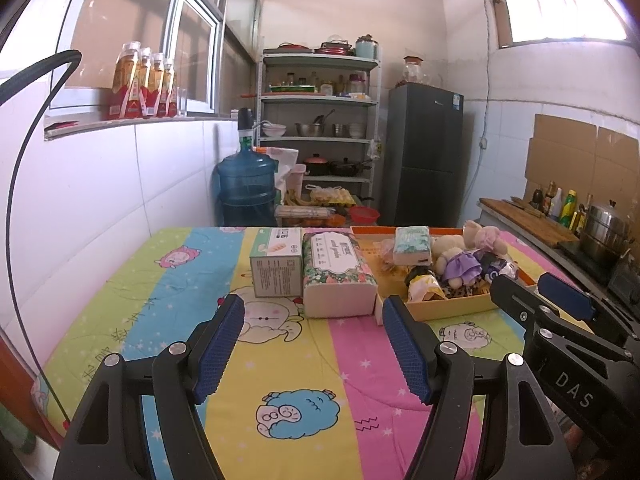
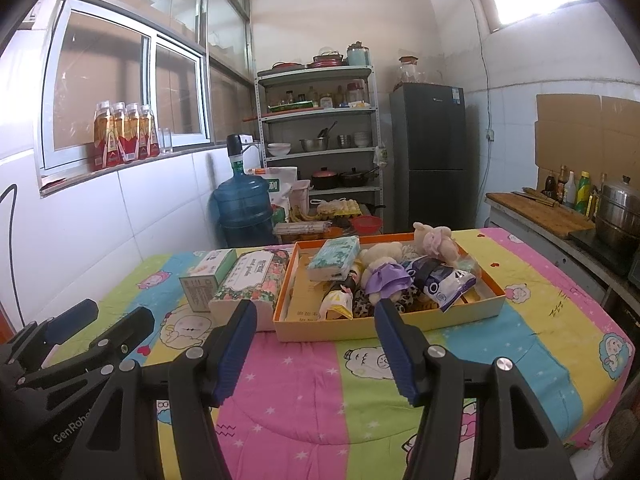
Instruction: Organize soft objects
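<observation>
While both claws hover above the striped cartoon quilt (image 2: 312, 392), neither pinches anything: the left gripper (image 1: 314, 340) stands spread in the lower middle of its own view, and the right gripper (image 2: 316, 336) is likewise spread, nothing between its blue pads (image 2: 236, 348). The soft things sit at mid-frame in a shallow orange-rimmed box (image 2: 384, 326) (a crowded one): a teal tissue pack (image 2: 334, 258), a plush doll in a purple dress (image 2: 386, 280), a pink plush (image 2: 434, 240) behind it, and a blue-and-white packet (image 2: 440, 282). Just left of the box, touching its side, lies a floral tissue pack (image 2: 250, 282), with a small green carton (image 2: 206, 280) beside it.
</observation>
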A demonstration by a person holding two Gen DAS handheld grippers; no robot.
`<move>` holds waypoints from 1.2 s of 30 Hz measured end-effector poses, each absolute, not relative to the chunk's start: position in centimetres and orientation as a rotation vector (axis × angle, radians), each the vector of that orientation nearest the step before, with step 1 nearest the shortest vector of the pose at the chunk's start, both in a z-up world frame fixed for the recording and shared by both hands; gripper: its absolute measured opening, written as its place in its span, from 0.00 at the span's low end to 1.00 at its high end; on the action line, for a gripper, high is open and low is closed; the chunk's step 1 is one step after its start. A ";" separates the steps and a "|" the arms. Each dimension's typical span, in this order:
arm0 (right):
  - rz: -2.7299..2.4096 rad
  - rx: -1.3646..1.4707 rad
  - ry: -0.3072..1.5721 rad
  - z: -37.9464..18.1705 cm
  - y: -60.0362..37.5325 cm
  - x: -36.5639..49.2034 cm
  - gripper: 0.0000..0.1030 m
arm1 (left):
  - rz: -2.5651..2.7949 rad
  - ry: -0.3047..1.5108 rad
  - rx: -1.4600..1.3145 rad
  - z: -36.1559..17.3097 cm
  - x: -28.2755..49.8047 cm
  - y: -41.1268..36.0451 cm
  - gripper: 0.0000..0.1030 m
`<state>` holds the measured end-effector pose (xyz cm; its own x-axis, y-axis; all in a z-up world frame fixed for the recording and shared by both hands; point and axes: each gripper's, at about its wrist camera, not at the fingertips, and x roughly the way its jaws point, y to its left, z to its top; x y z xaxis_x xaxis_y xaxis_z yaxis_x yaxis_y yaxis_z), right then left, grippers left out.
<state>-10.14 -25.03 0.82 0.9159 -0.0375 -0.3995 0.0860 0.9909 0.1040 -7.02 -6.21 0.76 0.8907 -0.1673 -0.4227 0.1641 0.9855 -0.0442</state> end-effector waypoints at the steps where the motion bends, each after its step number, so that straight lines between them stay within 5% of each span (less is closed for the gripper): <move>1: -0.063 0.122 0.409 0.8 -25.0 -10.1 0.59 | -0.173 0.440 -0.008 0.8 -7.0 -6.2 0.71; 36: -0.056 0.130 0.426 -0.1 -24.7 -9.8 0.59 | -0.174 0.468 -0.011 -0.3 -6.4 -6.1 0.71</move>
